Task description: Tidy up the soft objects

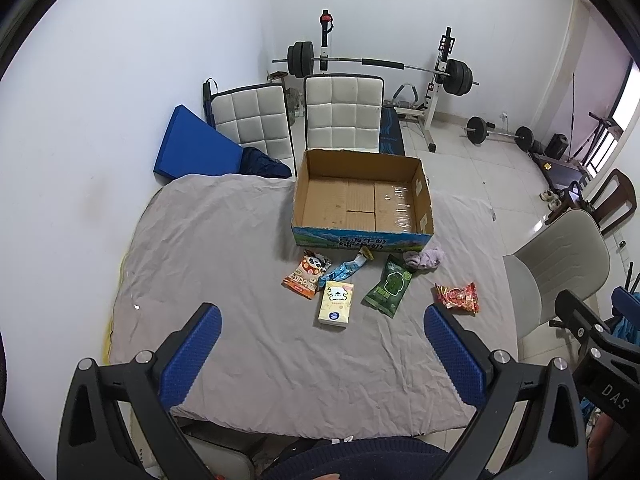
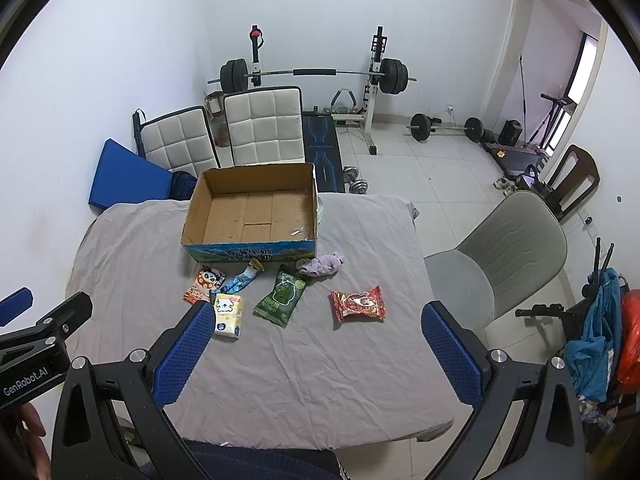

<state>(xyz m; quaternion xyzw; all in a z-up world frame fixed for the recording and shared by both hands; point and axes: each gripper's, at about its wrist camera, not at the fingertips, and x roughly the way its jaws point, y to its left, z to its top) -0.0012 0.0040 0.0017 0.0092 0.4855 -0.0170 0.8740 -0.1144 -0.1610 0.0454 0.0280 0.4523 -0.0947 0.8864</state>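
Gym gear fills the far side of this white-walled room: a barbell (image 2: 312, 74) on its rack, two padded chairs, a loose bar on the tiled floor. Nearer, a counter (image 2: 304, 360) under a creased grey sheet carries an open, empty cardboard box (image 2: 250, 208) and, in front of it, the soft things still to be sorted.

They lie near one another:
- a panda packet (image 1: 306, 274)
- a blue wrapper (image 1: 347, 267)
- a tissue pack (image 1: 336, 304)
- a green packet (image 1: 388, 290)
- a purple cloth (image 1: 424, 258), just beside the box's front wall
- a red packet (image 2: 358, 304), apart to the right

Both tools hover above the near edge, well apart from everything: the left tool (image 1: 320, 356) is spread wide and holds nothing; the right tool (image 2: 316, 354) likewise.

Risks, as I judge them:
- Slick film packets may slide out of a pinch, or puffed ones may burst under a hard squeeze.
- The panda packet, wrapper and tissue pack touch or overlap, so grabbing one could drag another.
- Loose sheet may bunch under the tips and get pinched too.
- A high release could miss the box.

Writing: "DAS" and "GenRobot.AI" on the tool bodies. The box front bears large Chinese characters, apparently ending 牛奶 (milk). Packet print is too small to read.
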